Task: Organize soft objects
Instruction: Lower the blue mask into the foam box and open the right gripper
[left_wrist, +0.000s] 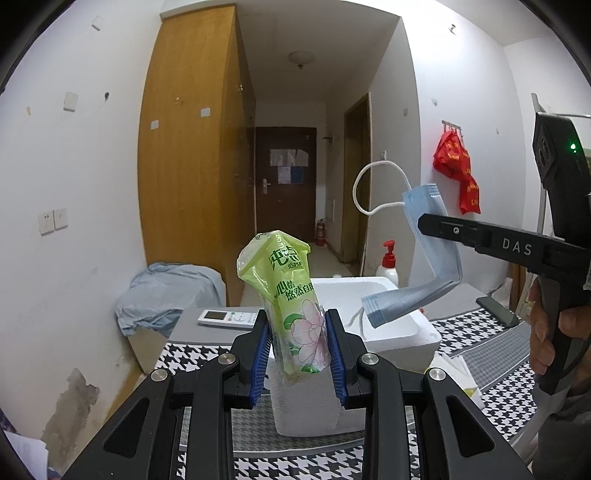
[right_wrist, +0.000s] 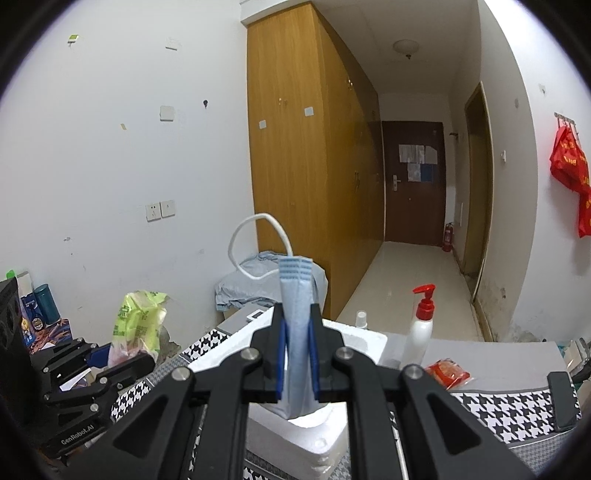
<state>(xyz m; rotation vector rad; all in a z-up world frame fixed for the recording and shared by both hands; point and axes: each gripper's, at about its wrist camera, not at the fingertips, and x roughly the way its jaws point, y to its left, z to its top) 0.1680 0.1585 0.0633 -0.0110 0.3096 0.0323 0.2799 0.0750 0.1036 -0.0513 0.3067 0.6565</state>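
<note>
My left gripper (left_wrist: 297, 349) is shut on a green tissue pack (left_wrist: 291, 295) with a pink flower print, held upright above the near corner of a white foam box (left_wrist: 402, 332). My right gripper (right_wrist: 297, 356) is shut on a folded blue face mask (right_wrist: 297, 332), whose white ear loop (right_wrist: 255, 243) curls up at the top. In the left wrist view the face mask (left_wrist: 424, 280) hangs bent over the box, pinched by the right gripper (left_wrist: 432, 223) coming in from the right. The right wrist view shows the tissue pack (right_wrist: 138, 325) and the left gripper (right_wrist: 122, 354) at lower left.
The foam box (right_wrist: 325, 432) sits on a houndstooth cloth (left_wrist: 207, 354). A white remote (left_wrist: 227, 318) lies behind it, with a red-pump bottle (right_wrist: 421, 325) and a red packet (right_wrist: 448, 373) near the box. A blue cloth heap (left_wrist: 170, 295) lies left. A person's hand (left_wrist: 550, 332) grips the right tool.
</note>
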